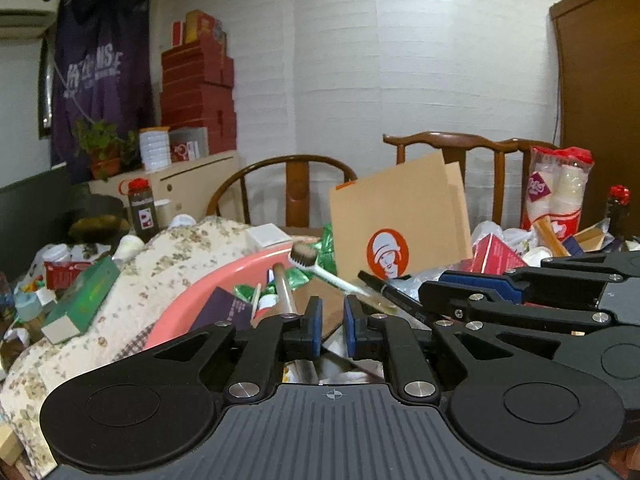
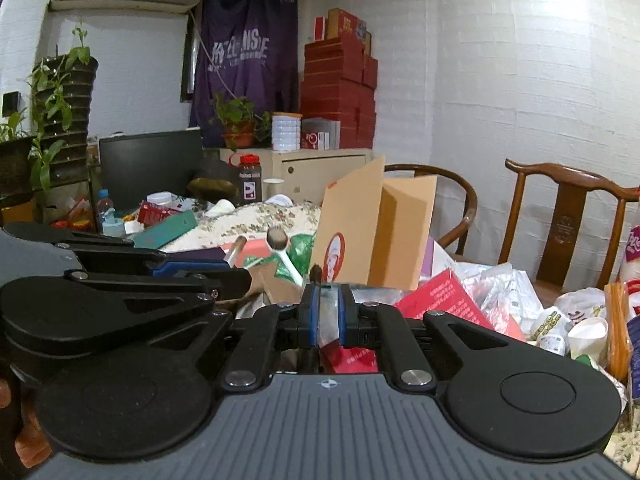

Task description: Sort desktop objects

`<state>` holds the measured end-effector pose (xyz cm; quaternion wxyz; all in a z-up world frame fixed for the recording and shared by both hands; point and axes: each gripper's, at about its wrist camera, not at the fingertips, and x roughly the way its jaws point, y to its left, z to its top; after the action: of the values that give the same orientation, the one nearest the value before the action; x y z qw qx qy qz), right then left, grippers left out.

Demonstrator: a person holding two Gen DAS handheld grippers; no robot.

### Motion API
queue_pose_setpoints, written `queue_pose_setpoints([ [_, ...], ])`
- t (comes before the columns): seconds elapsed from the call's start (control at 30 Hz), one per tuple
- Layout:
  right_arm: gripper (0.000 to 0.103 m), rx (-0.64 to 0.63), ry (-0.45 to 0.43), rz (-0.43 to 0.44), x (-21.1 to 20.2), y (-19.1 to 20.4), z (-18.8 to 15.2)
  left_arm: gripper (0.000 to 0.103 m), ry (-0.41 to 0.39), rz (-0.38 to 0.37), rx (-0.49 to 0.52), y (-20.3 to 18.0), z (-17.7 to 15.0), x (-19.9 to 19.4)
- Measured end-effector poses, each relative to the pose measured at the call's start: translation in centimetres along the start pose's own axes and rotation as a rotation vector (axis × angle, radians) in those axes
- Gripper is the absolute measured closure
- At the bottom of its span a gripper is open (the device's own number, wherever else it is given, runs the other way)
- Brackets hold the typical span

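Observation:
My right gripper (image 2: 329, 314) is shut on a toothbrush (image 2: 289, 265) with a white handle and a brown bristle head, and on a black pen (image 2: 316, 272) beside it. Both stick out forward over the clutter. In the left wrist view the toothbrush (image 1: 324, 272) and the black pen (image 1: 390, 292) reach left from my right gripper toward a pink basin (image 1: 208, 292). My left gripper (image 1: 333, 322) is slightly open and empty, just below the toothbrush handle and above the basin.
The basin holds green packets (image 1: 296, 276), a purple box (image 1: 224, 312) and a tube. A floral cloth (image 1: 132, 304) with a green box (image 1: 86, 300) lies left. A tan folder (image 1: 400, 216), red boxes (image 2: 444, 304), bags and cups (image 2: 588, 332) crowd the right. Wooden chairs (image 2: 568, 216) stand behind.

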<state>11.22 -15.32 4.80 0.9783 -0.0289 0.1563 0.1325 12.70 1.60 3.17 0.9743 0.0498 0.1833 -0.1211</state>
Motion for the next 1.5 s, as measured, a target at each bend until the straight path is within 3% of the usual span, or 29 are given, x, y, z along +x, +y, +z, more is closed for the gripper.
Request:
queue_pose_setpoints([
  [0.13, 0.089, -0.017, -0.020, -0.018, 0.0, 0.4, -0.5, 0.068, 0.002, 0.013, -0.013, 0.0, -0.3, -0.1],
  [0.33, 0.072, -0.009, -0.063, -0.040, -0.9, 0.3, -1.0, 0.044, -0.014, 0.072, -0.039, 0.5, -0.4, -0.7],
  [0.37, 0.059, 0.001, -0.076, -0.040, -1.3, 0.2, -1.0, 0.041, -0.016, 0.084, -0.048, 0.6, -0.4, -0.8],
  [0.4, 0.040, 0.010, -0.087, -0.059, -1.7, 0.0, -1.2, 0.037, -0.017, 0.094, -0.058, 0.8, -0.4, -1.0],
  [0.47, 0.021, 0.014, -0.113, -0.111, -2.5, -0.1, -1.6, 0.029, -0.026, 0.091, -0.075, 1.1, -0.5, -1.5],
  [0.5, 0.018, 0.007, -0.131, -0.123, -2.9, -0.3, -1.9, 0.025, -0.033, 0.085, -0.070, 1.1, -0.5, -1.8],
  [0.67, 0.012, 0.005, -0.160, -0.159, -4.8, -1.0, -3.1, 0.015, -0.054, 0.110, -0.019, -0.5, -0.6, -3.1],
  [0.87, 0.005, 0.010, -0.181, -0.218, -6.7, -2.1, -4.6, 0.001, -0.073, 0.113, -0.032, -1.8, -1.2, -5.1],
  [1.07, 0.001, 0.096, -0.190, -0.244, -8.6, -3.5, -6.1, 0.000, -0.038, 0.087, -0.084, -2.3, -2.1, -7.0],
  [1.23, 0.001, 0.128, -0.124, -0.261, -9.2, -4.1, -6.5, 0.000, -0.002, 0.136, -0.035, -3.7, -3.3, -8.5],
  [1.5, 0.000, 0.044, -0.004, -0.267, -10.9, -2.3, -7.7, 0.000, 0.075, 0.189, 0.040, -5.4, -5.4, -10.9],
])
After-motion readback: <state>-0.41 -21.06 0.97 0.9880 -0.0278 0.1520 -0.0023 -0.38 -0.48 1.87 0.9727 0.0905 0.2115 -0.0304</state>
